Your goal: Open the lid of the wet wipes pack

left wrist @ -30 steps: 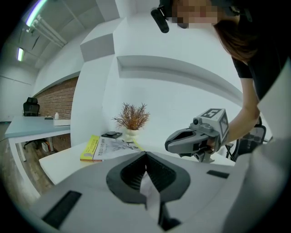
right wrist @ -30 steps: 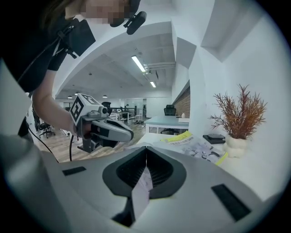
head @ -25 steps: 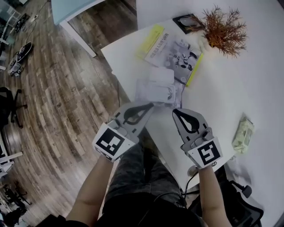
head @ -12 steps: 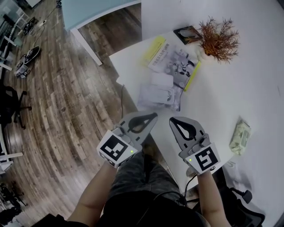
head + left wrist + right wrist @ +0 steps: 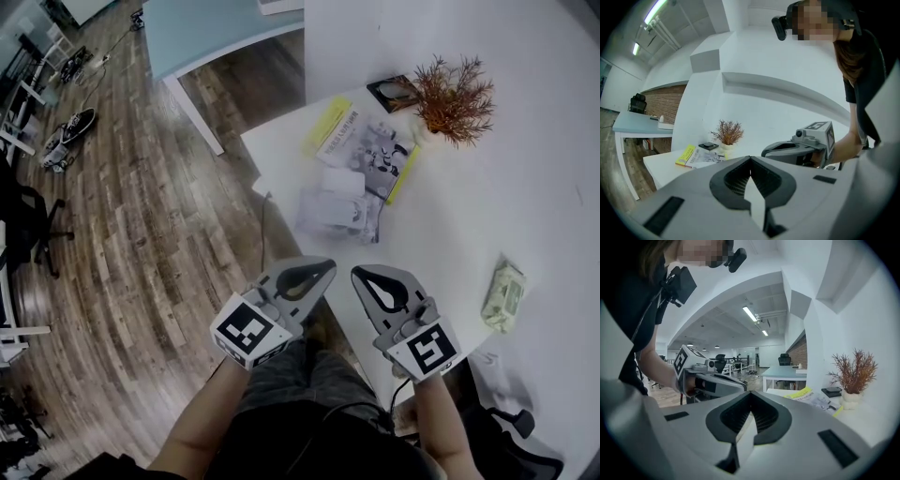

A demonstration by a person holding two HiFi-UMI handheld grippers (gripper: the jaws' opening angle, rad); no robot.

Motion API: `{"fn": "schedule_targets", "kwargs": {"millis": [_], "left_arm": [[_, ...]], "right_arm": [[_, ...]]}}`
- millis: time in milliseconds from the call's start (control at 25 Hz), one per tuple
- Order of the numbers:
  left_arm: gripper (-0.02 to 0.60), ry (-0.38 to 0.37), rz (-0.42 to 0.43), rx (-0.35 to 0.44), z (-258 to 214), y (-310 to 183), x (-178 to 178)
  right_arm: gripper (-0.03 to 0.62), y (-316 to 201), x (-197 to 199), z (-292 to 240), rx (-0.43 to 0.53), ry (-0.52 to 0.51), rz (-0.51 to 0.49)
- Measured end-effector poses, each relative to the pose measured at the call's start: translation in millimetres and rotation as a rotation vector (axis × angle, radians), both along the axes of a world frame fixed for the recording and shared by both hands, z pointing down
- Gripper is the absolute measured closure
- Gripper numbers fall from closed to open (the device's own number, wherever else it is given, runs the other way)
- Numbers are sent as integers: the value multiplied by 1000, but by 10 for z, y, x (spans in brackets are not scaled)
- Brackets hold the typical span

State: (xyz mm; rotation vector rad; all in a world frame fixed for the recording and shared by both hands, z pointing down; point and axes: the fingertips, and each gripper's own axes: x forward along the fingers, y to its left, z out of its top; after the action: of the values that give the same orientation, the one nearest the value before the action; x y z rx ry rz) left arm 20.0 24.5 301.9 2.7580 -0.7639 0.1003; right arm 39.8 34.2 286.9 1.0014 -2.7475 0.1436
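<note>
left tongs point(image 5: 326, 266) and right tongs point(image 5: 357, 273) pressed together, empty; wet wipes pack point(image 5: 337, 211) lies apart on table point(image 5: 525, 187)

On my remote feed, the left gripper point(image 5: 327, 266) and right gripper point(image 5: 357, 273) each read as a light-grey moulded shell with a black-rimmed teardrop cut-out (ribbed black pads line it). Each carries a white cube printed with black square markers, left cube point(image 5: 248, 330) and right cube point(image 5: 427, 349); a black cable point(image 5: 397, 394) hangs below the right one. The person wears a black short-sleeved top point(image 5: 309, 448), mottled grey trousers point(image 5: 292, 375) and a black head camera point(image 5: 780, 26).
</note>
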Motion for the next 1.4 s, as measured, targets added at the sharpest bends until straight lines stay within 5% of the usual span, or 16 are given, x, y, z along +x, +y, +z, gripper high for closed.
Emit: {"fn": "schedule_targets", "kwargs": {"millis": [1400], "left_arm": [[569, 64, 45, -1, -249, 536, 64]], "right_arm": [[574, 532, -17, -342, 30, -32, 23]]}}
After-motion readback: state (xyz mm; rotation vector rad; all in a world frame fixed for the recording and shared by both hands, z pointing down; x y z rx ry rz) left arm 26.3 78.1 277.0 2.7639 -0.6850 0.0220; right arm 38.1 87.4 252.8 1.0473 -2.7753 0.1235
